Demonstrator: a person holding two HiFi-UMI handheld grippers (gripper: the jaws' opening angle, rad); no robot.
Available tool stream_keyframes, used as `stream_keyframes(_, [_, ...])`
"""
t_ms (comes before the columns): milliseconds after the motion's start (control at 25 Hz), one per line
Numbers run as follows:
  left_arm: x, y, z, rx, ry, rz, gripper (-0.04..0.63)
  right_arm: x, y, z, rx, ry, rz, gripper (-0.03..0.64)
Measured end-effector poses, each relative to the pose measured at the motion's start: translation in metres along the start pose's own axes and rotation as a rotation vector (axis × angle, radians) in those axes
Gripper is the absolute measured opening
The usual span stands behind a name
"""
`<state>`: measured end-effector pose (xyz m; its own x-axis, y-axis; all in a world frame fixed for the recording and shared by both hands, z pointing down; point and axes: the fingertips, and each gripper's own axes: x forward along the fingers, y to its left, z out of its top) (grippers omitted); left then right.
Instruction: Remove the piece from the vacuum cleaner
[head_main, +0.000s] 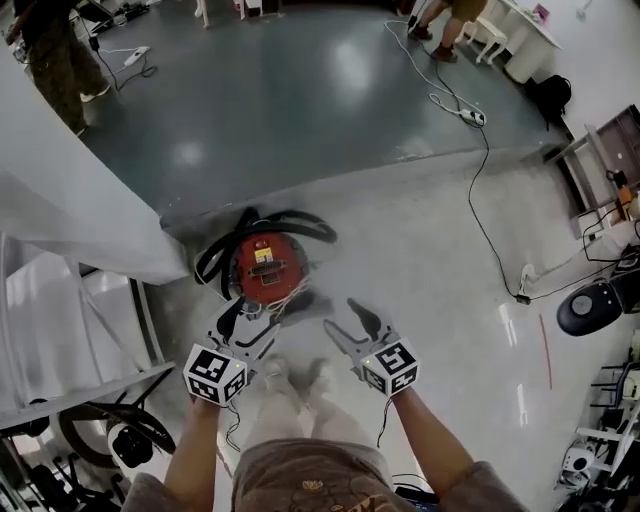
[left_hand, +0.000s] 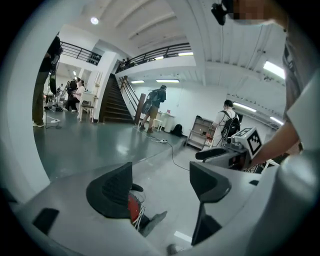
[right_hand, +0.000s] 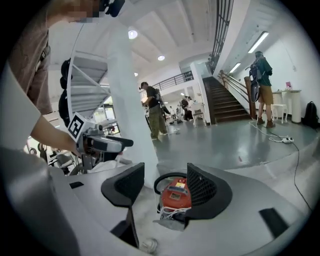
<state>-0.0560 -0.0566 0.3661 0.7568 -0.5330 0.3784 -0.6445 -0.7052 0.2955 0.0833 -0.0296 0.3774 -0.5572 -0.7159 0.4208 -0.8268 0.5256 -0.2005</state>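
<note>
The red canister vacuum cleaner (head_main: 264, 264) sits on the pale floor with its black hose (head_main: 290, 225) looped behind it. White cord (head_main: 292, 293) and a flat grey piece (head_main: 306, 301) lie at its near side. My left gripper (head_main: 258, 312) hovers just in front of the vacuum, jaws open and empty. My right gripper (head_main: 340, 313) is to its right, also open and empty. In the left gripper view the gripper (left_hand: 162, 185) frames bare floor, with the vacuum (left_hand: 132, 207) behind its left jaw. In the right gripper view the gripper (right_hand: 165, 187) frames the vacuum (right_hand: 175, 195) and the grey piece (right_hand: 172, 223).
A white slanted column (head_main: 80, 215) and a metal frame stand close on the left. A black cable (head_main: 480, 200) with a power strip (head_main: 470, 116) crosses the floor at the right, near dark equipment (head_main: 590, 305). People stand far off on the grey floor.
</note>
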Motion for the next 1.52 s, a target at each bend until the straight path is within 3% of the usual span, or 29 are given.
stream_keyframes(480, [0.091, 0.050, -0.186, -0.028, 0.236, -0.019, 0.331, 0.090, -0.026, -0.169, -0.179, 0.313, 0.159, 0.236])
stream_keyframes(880, [0.157, 0.047, -0.329, -0.028, 0.370, -0.115, 0.331, 0.157, -0.047, -0.310, -0.256, 0.462, 0.238, 0.236])
stream_keyframes(1080, [0.178, 0.053, -0.365, -0.003, 0.393, -0.117, 0.331, 0.176, -0.053, -0.347, -0.334, 0.507, 0.285, 0.236])
stream_keyframes(1200, [0.188, 0.051, -0.383, 0.053, 0.432, -0.131, 0.331, 0.183, -0.054, -0.362, -0.396, 0.538, 0.318, 0.238])
stream_keyframes(1520, [0.199, 0.047, -0.400, 0.154, 0.505, -0.153, 0.325, 0.196, -0.056, -0.372, -0.517, 0.594, 0.442, 0.238])
